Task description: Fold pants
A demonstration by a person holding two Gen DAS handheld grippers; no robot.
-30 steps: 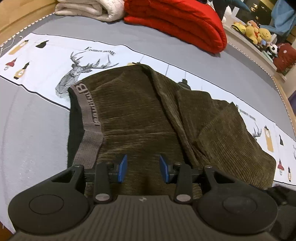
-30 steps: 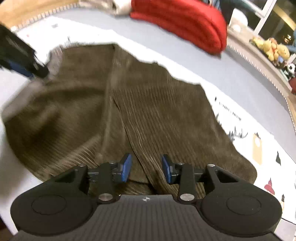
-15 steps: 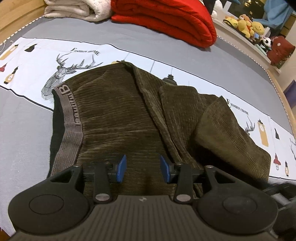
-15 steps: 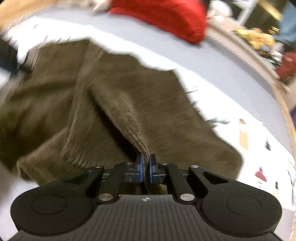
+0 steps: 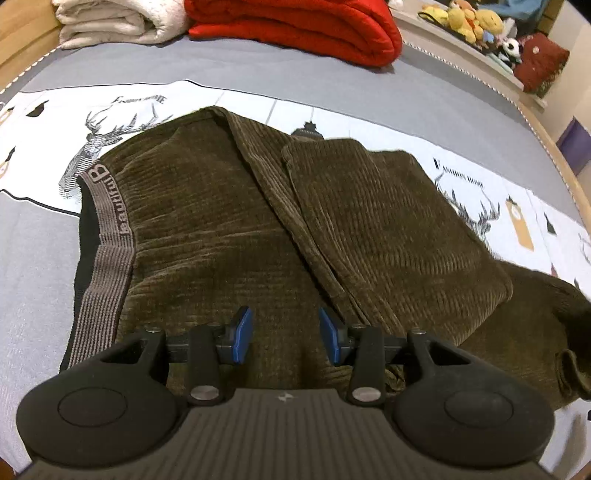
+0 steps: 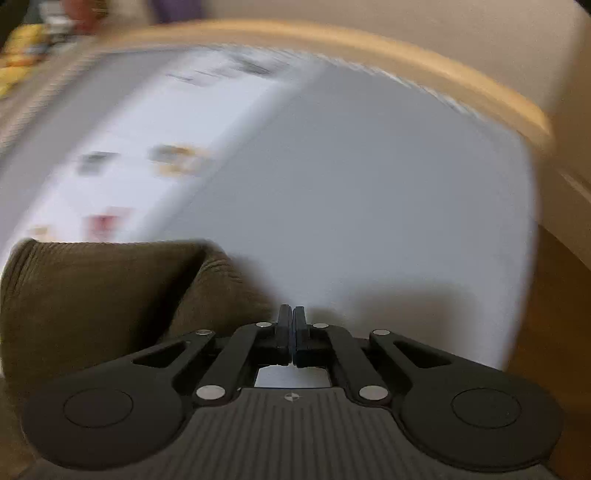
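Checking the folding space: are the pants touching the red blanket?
Apart. The left wrist view shows a strip of grey bedsheet between the pants and the red blanket.

**A bedroom at home**

The surface is a bed (image 5: 424, 92) with a grey sheet and a wooden frame (image 6: 406, 59) curving round its edge. A white runner (image 5: 55, 147) printed with deer crosses it. At 12 o'clock lie a folded red quilt (image 5: 295, 26) and a cream blanket (image 5: 110, 22); at 1 o'clock, soft toys (image 5: 472, 18) crowd a ledge.
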